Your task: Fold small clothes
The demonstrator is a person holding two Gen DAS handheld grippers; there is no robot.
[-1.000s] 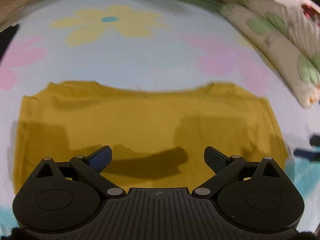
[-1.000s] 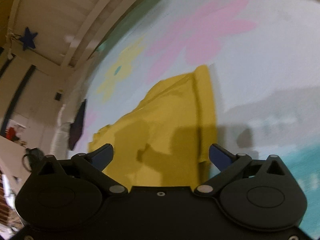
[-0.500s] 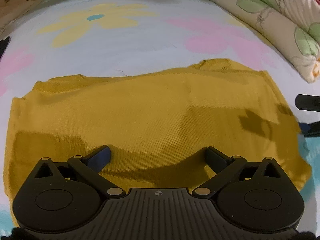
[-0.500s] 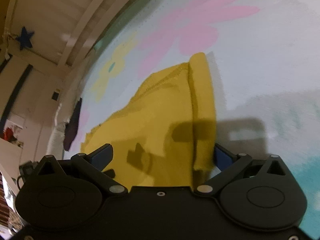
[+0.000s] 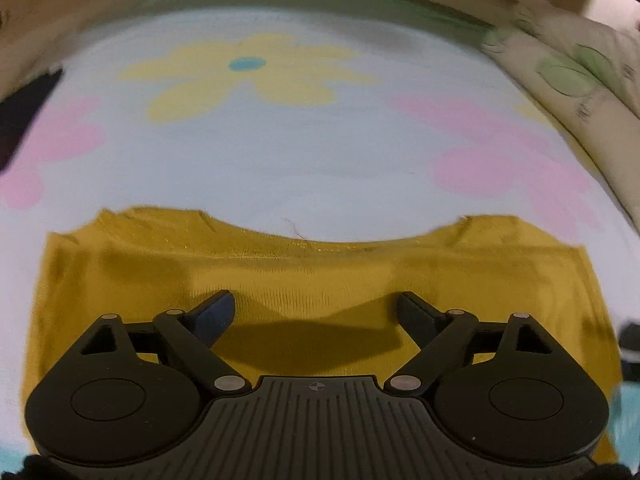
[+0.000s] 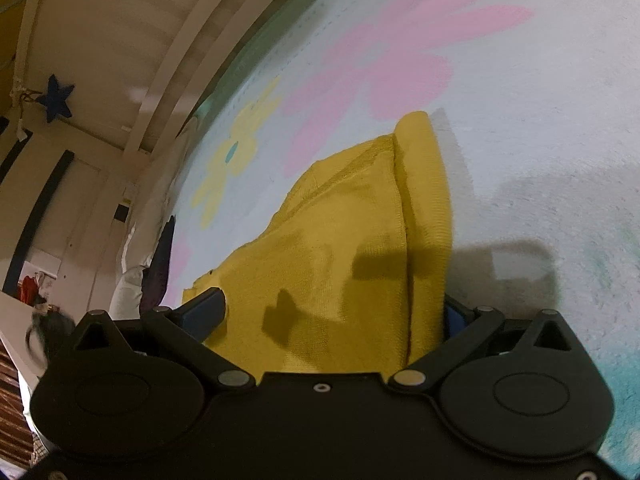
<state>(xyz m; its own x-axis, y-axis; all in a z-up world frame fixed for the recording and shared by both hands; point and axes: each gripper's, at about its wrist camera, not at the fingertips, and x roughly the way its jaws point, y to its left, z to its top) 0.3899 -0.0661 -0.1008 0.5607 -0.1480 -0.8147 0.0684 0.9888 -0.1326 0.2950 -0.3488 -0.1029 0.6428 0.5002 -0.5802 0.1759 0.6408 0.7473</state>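
- Here, the yellow garment [image 5: 304,276] is lying flat on a pale blue bedsheet [image 5: 280,152] printed with yellow and pink flowers, its scooped neckline facing away from the left gripper [image 5: 316,312].
- The left gripper is hovering over the near half of the garment, pointing forward across it; its two fingers are standing wide apart with nothing between them, casting a dark shadow on the cloth.
- The right gripper [image 6: 332,312] is lying low at the garment's [image 6: 340,248] side edge, tilted so the bedsheet [image 6: 540,120] is slanting across the view.
- Its fingers are spread, the left fingertip [image 6: 204,308] resting against the cloth and the right one partly hidden behind the folded side hem; whether cloth is being gripped cannot be told.
- A leaf-patterned pillow [image 5: 572,80] is sitting at the far right of the bedsheet, well apart from the garment.
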